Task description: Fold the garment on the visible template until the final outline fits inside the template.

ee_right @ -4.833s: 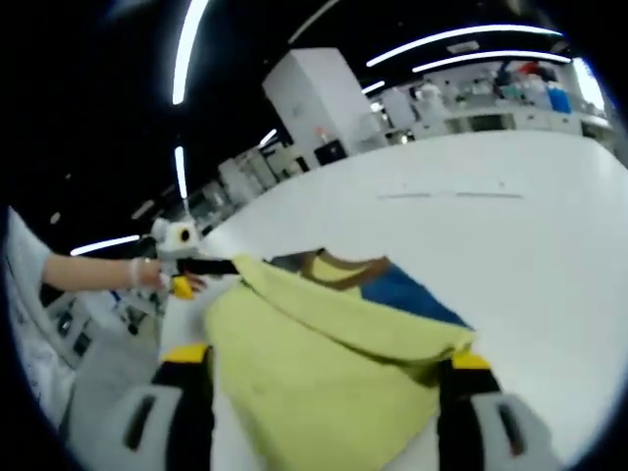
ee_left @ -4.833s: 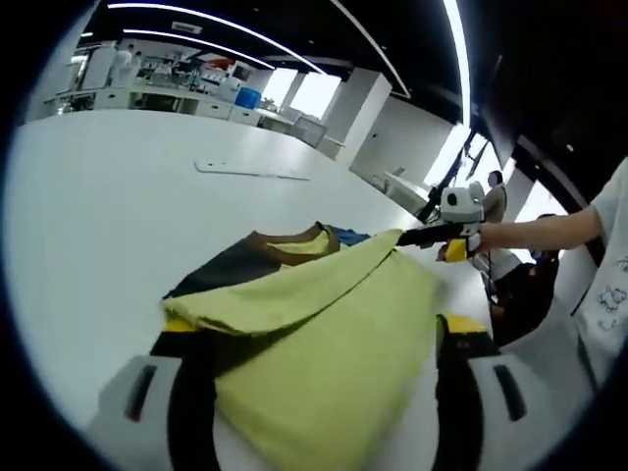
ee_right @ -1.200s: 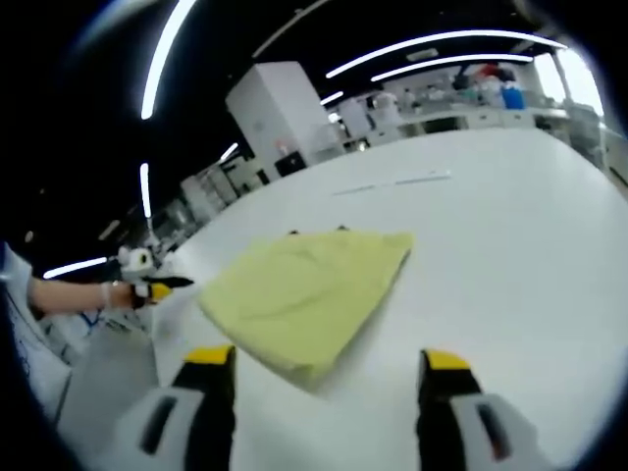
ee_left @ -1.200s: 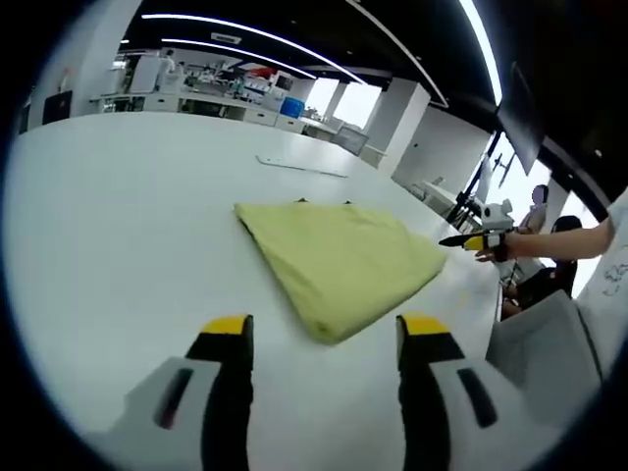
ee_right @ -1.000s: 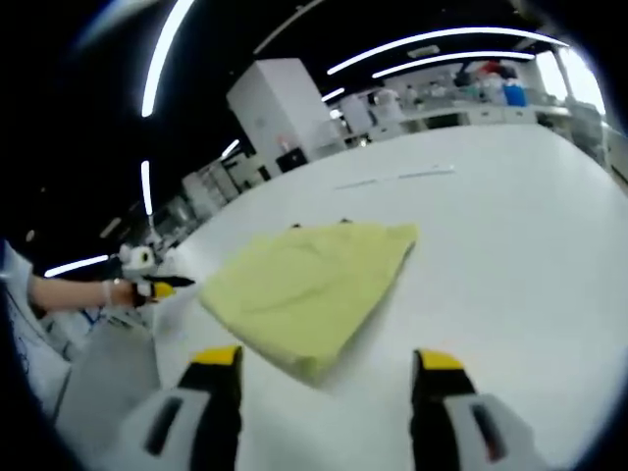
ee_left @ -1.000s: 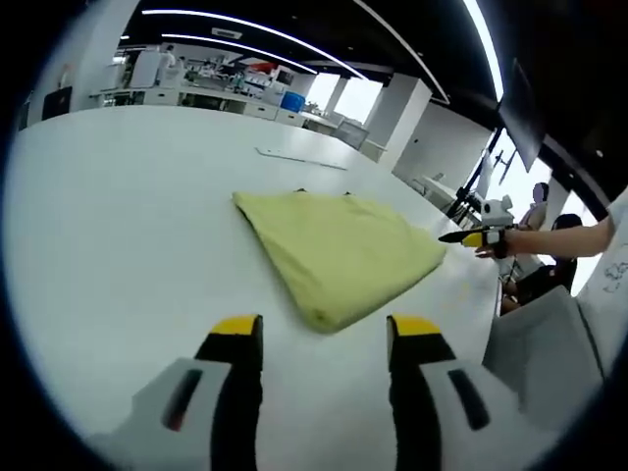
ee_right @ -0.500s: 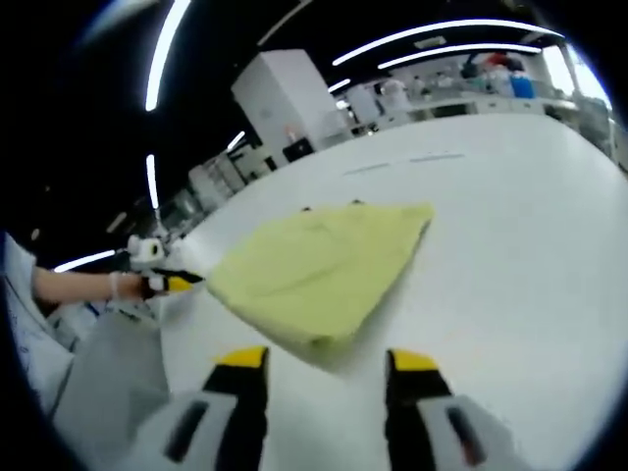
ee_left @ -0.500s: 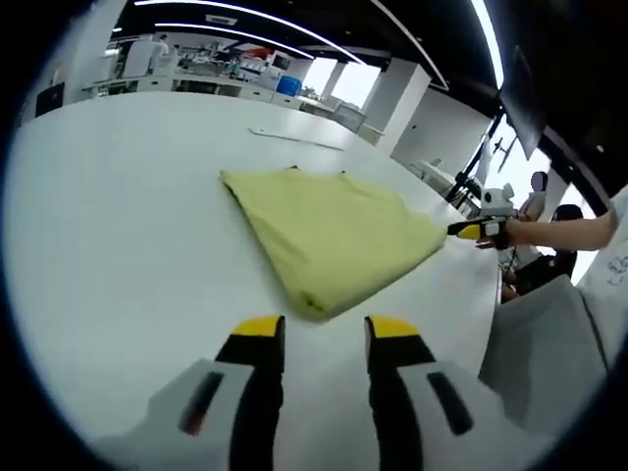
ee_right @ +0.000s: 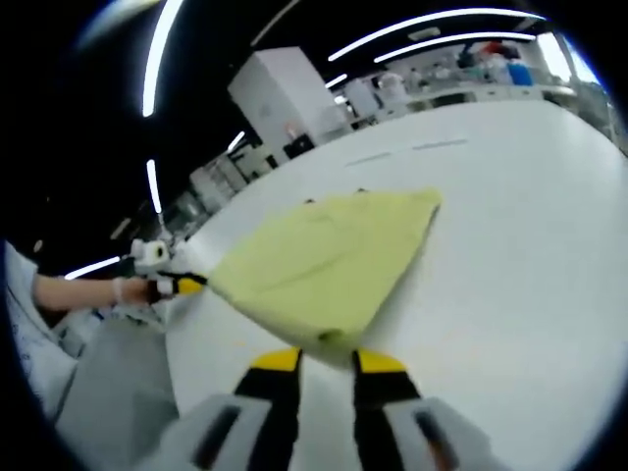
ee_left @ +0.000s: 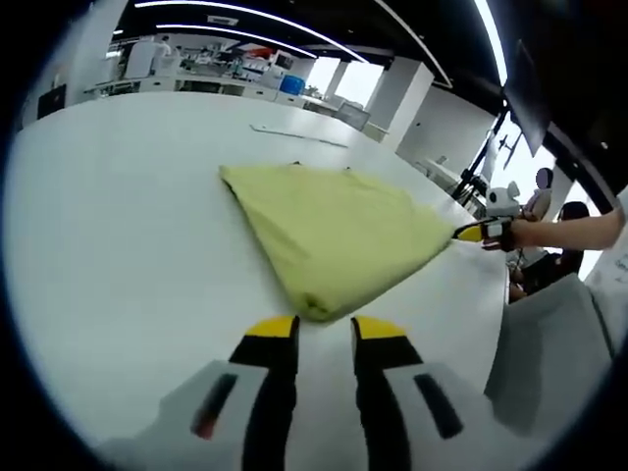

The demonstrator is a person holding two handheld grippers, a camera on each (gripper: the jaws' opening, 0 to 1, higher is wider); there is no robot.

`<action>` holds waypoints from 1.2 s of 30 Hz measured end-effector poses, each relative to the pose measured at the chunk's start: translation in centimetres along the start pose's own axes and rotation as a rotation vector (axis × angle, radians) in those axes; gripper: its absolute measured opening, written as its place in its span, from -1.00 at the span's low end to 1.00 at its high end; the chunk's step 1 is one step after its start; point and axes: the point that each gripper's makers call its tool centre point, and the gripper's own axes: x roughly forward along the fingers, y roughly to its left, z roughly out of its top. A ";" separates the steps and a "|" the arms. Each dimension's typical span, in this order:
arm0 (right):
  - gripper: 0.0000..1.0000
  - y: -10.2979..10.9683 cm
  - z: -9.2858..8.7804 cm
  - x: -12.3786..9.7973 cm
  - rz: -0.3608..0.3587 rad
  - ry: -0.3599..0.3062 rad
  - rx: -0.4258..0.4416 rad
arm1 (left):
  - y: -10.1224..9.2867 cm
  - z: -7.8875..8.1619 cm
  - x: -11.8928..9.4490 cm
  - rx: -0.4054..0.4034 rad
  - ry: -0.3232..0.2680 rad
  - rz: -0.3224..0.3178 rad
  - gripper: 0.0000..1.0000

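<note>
The yellow garment [ee_left: 334, 231] is lying folded flat on the white bench [ee_left: 118, 216]. A corner is sitting just ahead of each tool. The left tool [ee_left: 323, 329] and right tool [ee_right: 327, 360] are both nearly closed, gripping nothing. The fold's long axis is running between the two tools, each equally near its own corner.

Yellow garment [ee_left: 339, 235] on white table [ee_left: 118, 226]

Bright, even light from ceiling strips [ee_left: 245, 12] at 12 o'clock; white surface [ee_left: 118, 226] glares. Soft shadows. Strong fisheye bending at edges; right gripper view slightly blurred.
</note>
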 end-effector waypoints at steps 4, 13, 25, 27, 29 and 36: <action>-0.77 0.1 -0.2 0.0 -0.006 0.004 0.006 | 0.3 0.1 0.1 -0.014 -0.011 0.011 -0.77; -0.86 0.2 0.1 0.1 -0.002 -0.019 0.033 | 0.4 0.0 0.1 -0.020 -0.023 0.020 -0.94; -0.95 0.0 0.2 0.1 -0.007 -0.022 0.040 | 0.8 0.3 0.5 -0.086 -0.061 0.043 -0.89; -0.98 -0.2 0.3 0.0 -0.007 -0.024 0.043 | 0.7 0.2 0.6 -0.091 -0.060 0.041 -0.89; -1.00 -0.4 0.3 0.1 -0.008 -0.027 0.045 | 0.6 0.1 0.7 -0.088 -0.056 0.038 -0.92; -1.00 -0.3 0.4 -0.1 -0.006 -0.032 0.050 | 0.4 -0.3 0.7 -0.082 -0.048 0.036 -1.00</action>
